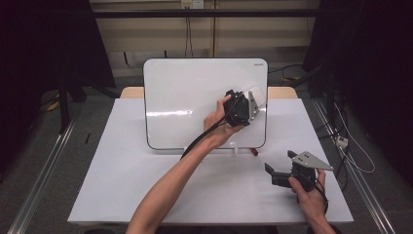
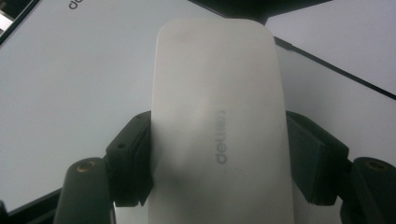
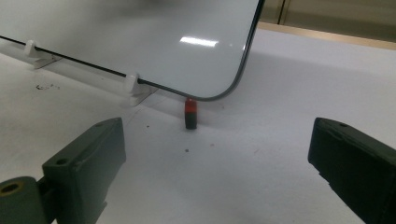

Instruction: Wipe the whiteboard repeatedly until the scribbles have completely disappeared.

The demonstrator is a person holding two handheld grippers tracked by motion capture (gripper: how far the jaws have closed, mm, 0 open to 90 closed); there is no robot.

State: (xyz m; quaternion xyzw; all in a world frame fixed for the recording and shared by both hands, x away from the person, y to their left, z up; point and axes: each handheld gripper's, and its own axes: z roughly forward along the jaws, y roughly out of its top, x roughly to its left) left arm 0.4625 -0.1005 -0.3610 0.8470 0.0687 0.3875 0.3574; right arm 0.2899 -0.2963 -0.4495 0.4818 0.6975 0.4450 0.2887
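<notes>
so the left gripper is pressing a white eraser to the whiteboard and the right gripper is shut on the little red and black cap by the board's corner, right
Not quite. The right gripper is open and holds nothing: in the right gripper view its jaws stand wide apart, and the small red and black cap stands on the white table beyond them, by the board's corner. The rest holds: the left gripper clamps the white oblong eraser at the upright whiteboard.

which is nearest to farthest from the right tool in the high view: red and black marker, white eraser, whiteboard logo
1. Red and black marker, on the table up and left of the right tool.
2. White eraser, held against the whiteboard by the left tool.
3. Whiteboard logo, top right corner.
</notes>
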